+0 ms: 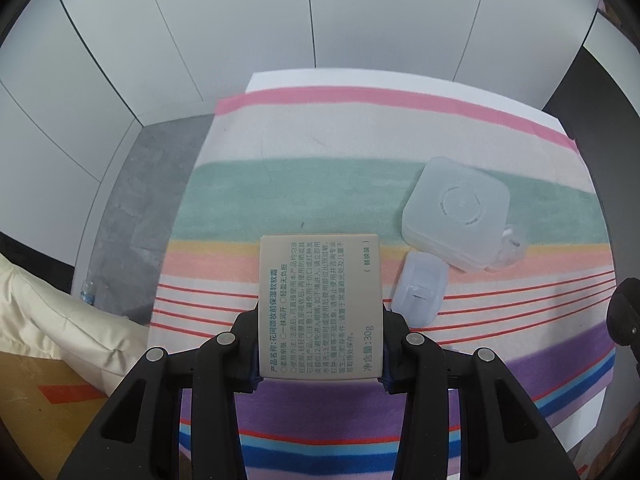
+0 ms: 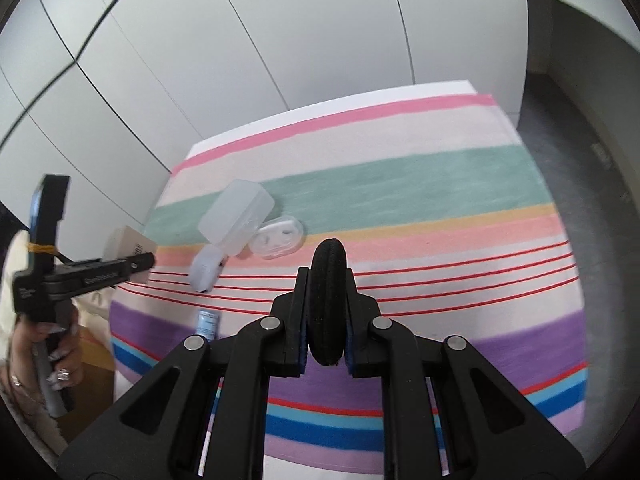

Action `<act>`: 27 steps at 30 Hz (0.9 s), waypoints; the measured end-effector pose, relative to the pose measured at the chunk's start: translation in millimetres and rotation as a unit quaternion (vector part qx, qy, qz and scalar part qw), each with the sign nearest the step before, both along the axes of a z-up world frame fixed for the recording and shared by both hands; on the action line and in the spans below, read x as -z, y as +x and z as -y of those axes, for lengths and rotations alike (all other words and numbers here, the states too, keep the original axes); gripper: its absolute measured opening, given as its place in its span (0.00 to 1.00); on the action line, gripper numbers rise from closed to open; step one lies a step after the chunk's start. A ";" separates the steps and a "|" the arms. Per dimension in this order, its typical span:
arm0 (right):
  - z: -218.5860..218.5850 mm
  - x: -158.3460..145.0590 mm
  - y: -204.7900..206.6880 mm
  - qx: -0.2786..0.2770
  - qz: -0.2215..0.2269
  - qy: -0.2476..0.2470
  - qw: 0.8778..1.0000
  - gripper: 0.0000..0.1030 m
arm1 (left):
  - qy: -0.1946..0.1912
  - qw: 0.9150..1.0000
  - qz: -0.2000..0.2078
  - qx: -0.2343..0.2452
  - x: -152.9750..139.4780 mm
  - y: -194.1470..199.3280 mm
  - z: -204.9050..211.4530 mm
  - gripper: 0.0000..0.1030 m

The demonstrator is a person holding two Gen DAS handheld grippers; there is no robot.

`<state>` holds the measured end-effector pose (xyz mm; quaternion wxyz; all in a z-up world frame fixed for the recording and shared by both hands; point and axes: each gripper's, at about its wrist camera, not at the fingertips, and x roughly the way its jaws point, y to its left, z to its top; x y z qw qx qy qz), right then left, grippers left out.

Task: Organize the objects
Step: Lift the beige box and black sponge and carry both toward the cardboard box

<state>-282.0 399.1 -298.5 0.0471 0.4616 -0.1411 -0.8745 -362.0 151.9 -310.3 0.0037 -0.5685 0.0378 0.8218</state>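
Above the striped cloth (image 1: pixel 280 184) on the desk, the left gripper (image 1: pixel 320 354) pinches a flat beige box (image 1: pixel 320 304) printed with Chinese text between its fingers. The right gripper (image 2: pixel 327 320) clamps a black round pad (image 2: pixel 328 304) edge-on. On the cloth lie a frosted square case (image 1: pixel 456 212), a small translucent case (image 1: pixel 418 292) just beside it, and a clear lidded container (image 2: pixel 276 238).

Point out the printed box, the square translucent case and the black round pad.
printed box (image 1: pixel 320 304), left wrist view, centre of label face
square translucent case (image 1: pixel 456 212), left wrist view, lid centre
black round pad (image 2: pixel 328 300), right wrist view, edge middle
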 end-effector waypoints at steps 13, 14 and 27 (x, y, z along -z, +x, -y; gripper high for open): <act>12.4 -87.3 -10.0 0.039 0.013 0.087 0.995 0.13 | 0.001 0.998 -0.064 0.021 -103.7 23.9 -3.2 0.41; 13.1 -100.2 -9.0 0.040 0.008 0.092 0.995 0.13 | 0.002 0.997 -0.073 0.024 -117.6 27.9 -4.0 0.41; 44.6 -277.2 21.1 0.026 -0.072 0.146 0.986 0.13 | 0.014 0.987 -0.155 0.036 -283.0 68.9 -16.3 0.42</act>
